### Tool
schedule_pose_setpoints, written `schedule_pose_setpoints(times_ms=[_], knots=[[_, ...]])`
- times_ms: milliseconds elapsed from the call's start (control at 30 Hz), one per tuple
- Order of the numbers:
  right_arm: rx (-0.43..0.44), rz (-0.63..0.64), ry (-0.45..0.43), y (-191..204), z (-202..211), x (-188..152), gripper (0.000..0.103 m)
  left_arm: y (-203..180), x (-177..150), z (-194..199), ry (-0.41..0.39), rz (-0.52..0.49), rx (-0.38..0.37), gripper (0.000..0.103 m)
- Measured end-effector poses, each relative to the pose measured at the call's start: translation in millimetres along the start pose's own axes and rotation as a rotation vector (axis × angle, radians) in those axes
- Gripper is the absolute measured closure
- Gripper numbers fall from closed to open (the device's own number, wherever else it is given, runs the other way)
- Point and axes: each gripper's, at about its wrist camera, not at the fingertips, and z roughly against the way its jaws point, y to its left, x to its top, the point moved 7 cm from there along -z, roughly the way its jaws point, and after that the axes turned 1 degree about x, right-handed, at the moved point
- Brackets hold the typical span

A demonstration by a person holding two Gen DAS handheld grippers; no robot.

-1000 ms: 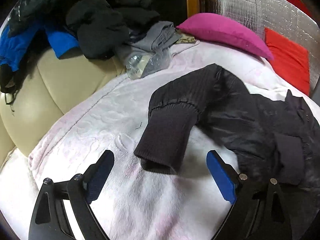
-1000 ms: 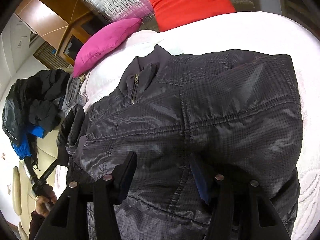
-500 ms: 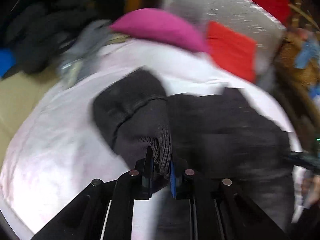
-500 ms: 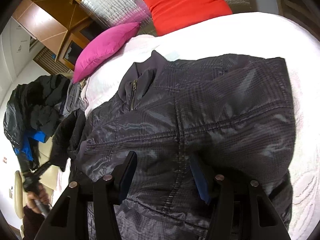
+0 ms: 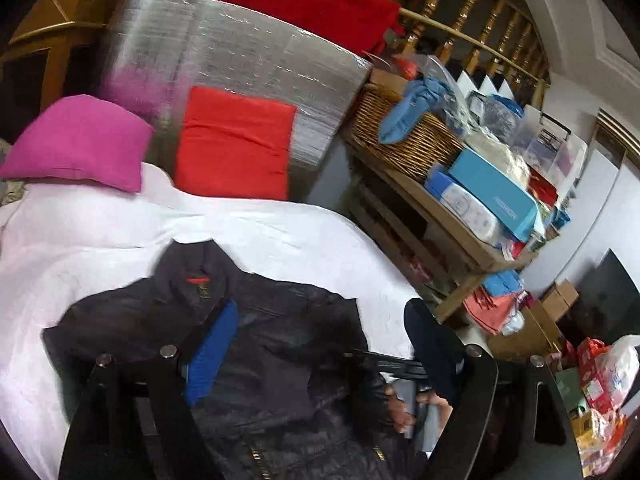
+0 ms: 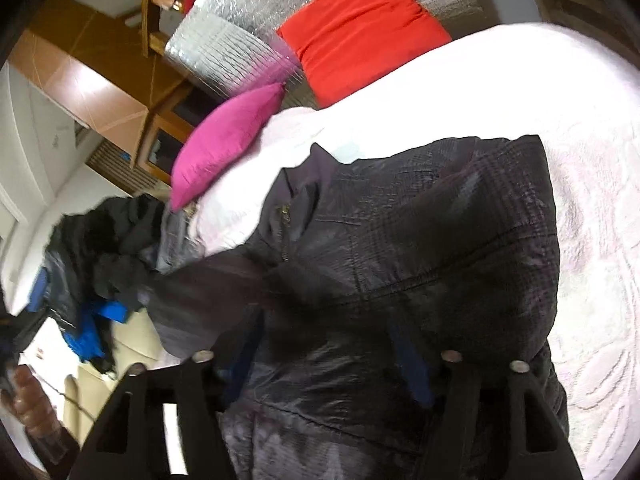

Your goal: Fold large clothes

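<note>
**Jacket flat on bed, both grippers over it, jaws apart**

Dark jacket (image 5: 256, 344) lies spread on the white bedspread (image 5: 80, 240), collar (image 5: 192, 268) toward the pillows, hem toward the cameras. Long axis runs from the jaws straight ahead to the headboard end. Zipper teeth show near the bottom edge of the left view.

Left gripper (image 5: 320, 352) hangs over the jacket's chest, jaws spread wide, nothing between them. Blue pad sits above the fabric left of centre; the other finger is out past the jacket's right edge, over the bed's side. Contact with cloth: can't tell.

Right gripper (image 6: 328, 356) is low over the jacket's lower body, jaws apart, pads look close to or on the fabric; nothing pinched as far as I can see. In the right view a sleeve or side panel looks folded across the left half of the jacket, blurred, so not sure which.

Judgement: the next fold likely needs the far right side brought in or the hem carried up toward the collar. The right gripper is nearer the hem.

Surface: soft textured bedspread, quilted shiny fabric likely slides easily. Room: pink pillow (image 5: 80, 144), red pillow (image 5: 236, 148), silver foil panel (image 5: 240, 52) behind, cluttered shelf (image 5: 440, 196) with wicker basket (image 5: 412, 140) to the right, clothes pile (image 6: 104, 248) on the left.
</note>
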Motion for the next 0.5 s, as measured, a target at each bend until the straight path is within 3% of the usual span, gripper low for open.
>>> schedule_pose_setpoints(times_ms=[100,167,267,367,500], knots=[[0.020,-0.030,0.016,-3.5,-0.7,-1.7,0.031,46.0,-10.0,4.7,-0.002,0.028,0.152,0.018],[0.035,-0.049,0.047,-5.1,-5.6,-4.9,0.031,96.0,-22.3,7.8,0.000,0.047,0.326,0.018],[0.062,-0.033,0.086,4.2,-13.7,-11.0,0.031,159.5,-44.2,11.0,0.027,0.116,0.490,0.018],[0.013,0.004,0.099,9.9,-27.5,-15.4,0.031,214.6,-66.8,14.7,0.054,0.192,0.595,0.018],[-0.045,0.010,0.138,8.2,-53.2,-25.5,0.031,254.9,-86.9,13.6,0.072,0.227,0.671,0.018]])
